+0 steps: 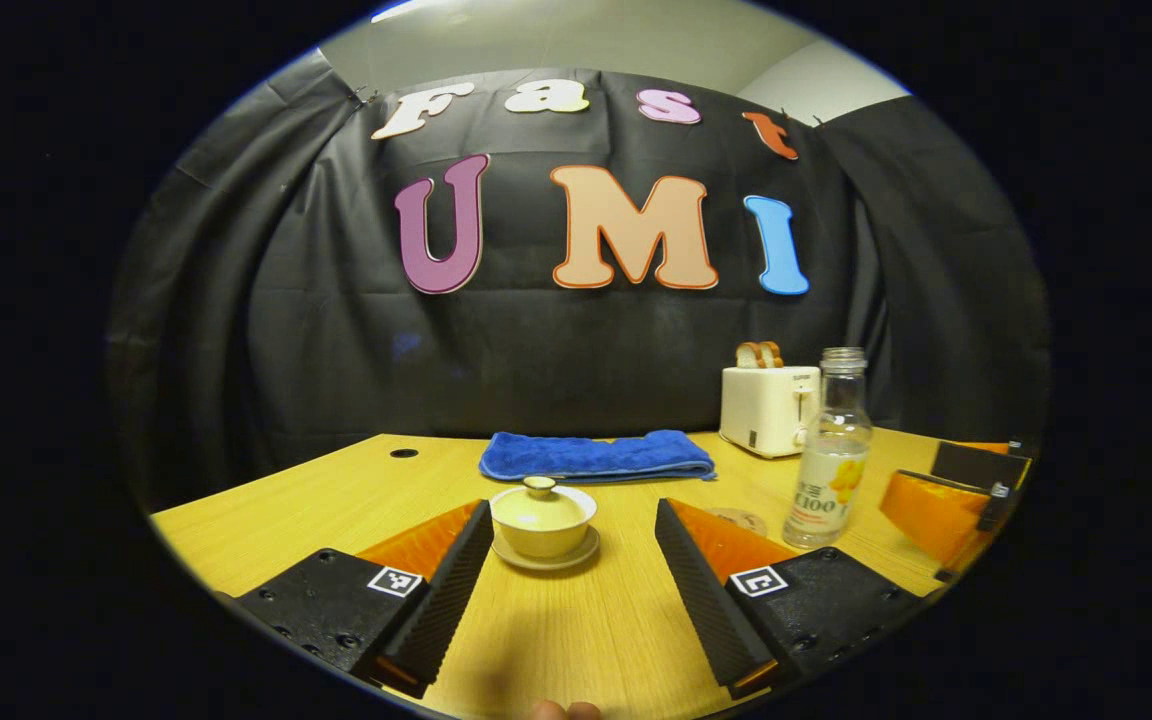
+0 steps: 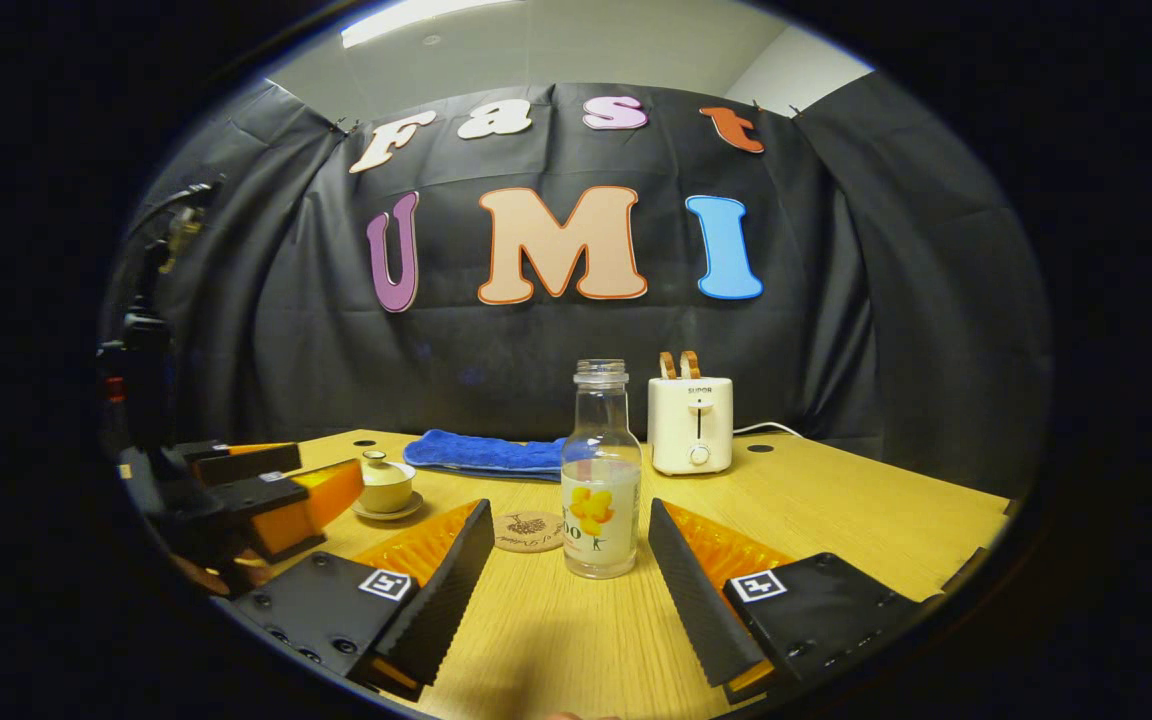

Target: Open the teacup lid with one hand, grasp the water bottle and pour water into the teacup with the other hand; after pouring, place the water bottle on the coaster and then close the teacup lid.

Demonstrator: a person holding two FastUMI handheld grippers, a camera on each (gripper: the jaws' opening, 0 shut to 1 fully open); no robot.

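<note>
In the left gripper view, the left gripper (image 1: 571, 590) sits low in the middle of the frame. Its two fingers are spread wide apart and hold nothing. The right gripper (image 1: 966, 495) peeks in at the right edge of that view.

In the right gripper view, the right gripper (image 2: 566, 590) is at the bottom middle, and its fingers are spread wide too, with nothing pinched. The left gripper (image 2: 246, 495) shows at the left side, pointing toward the middle.
</note>
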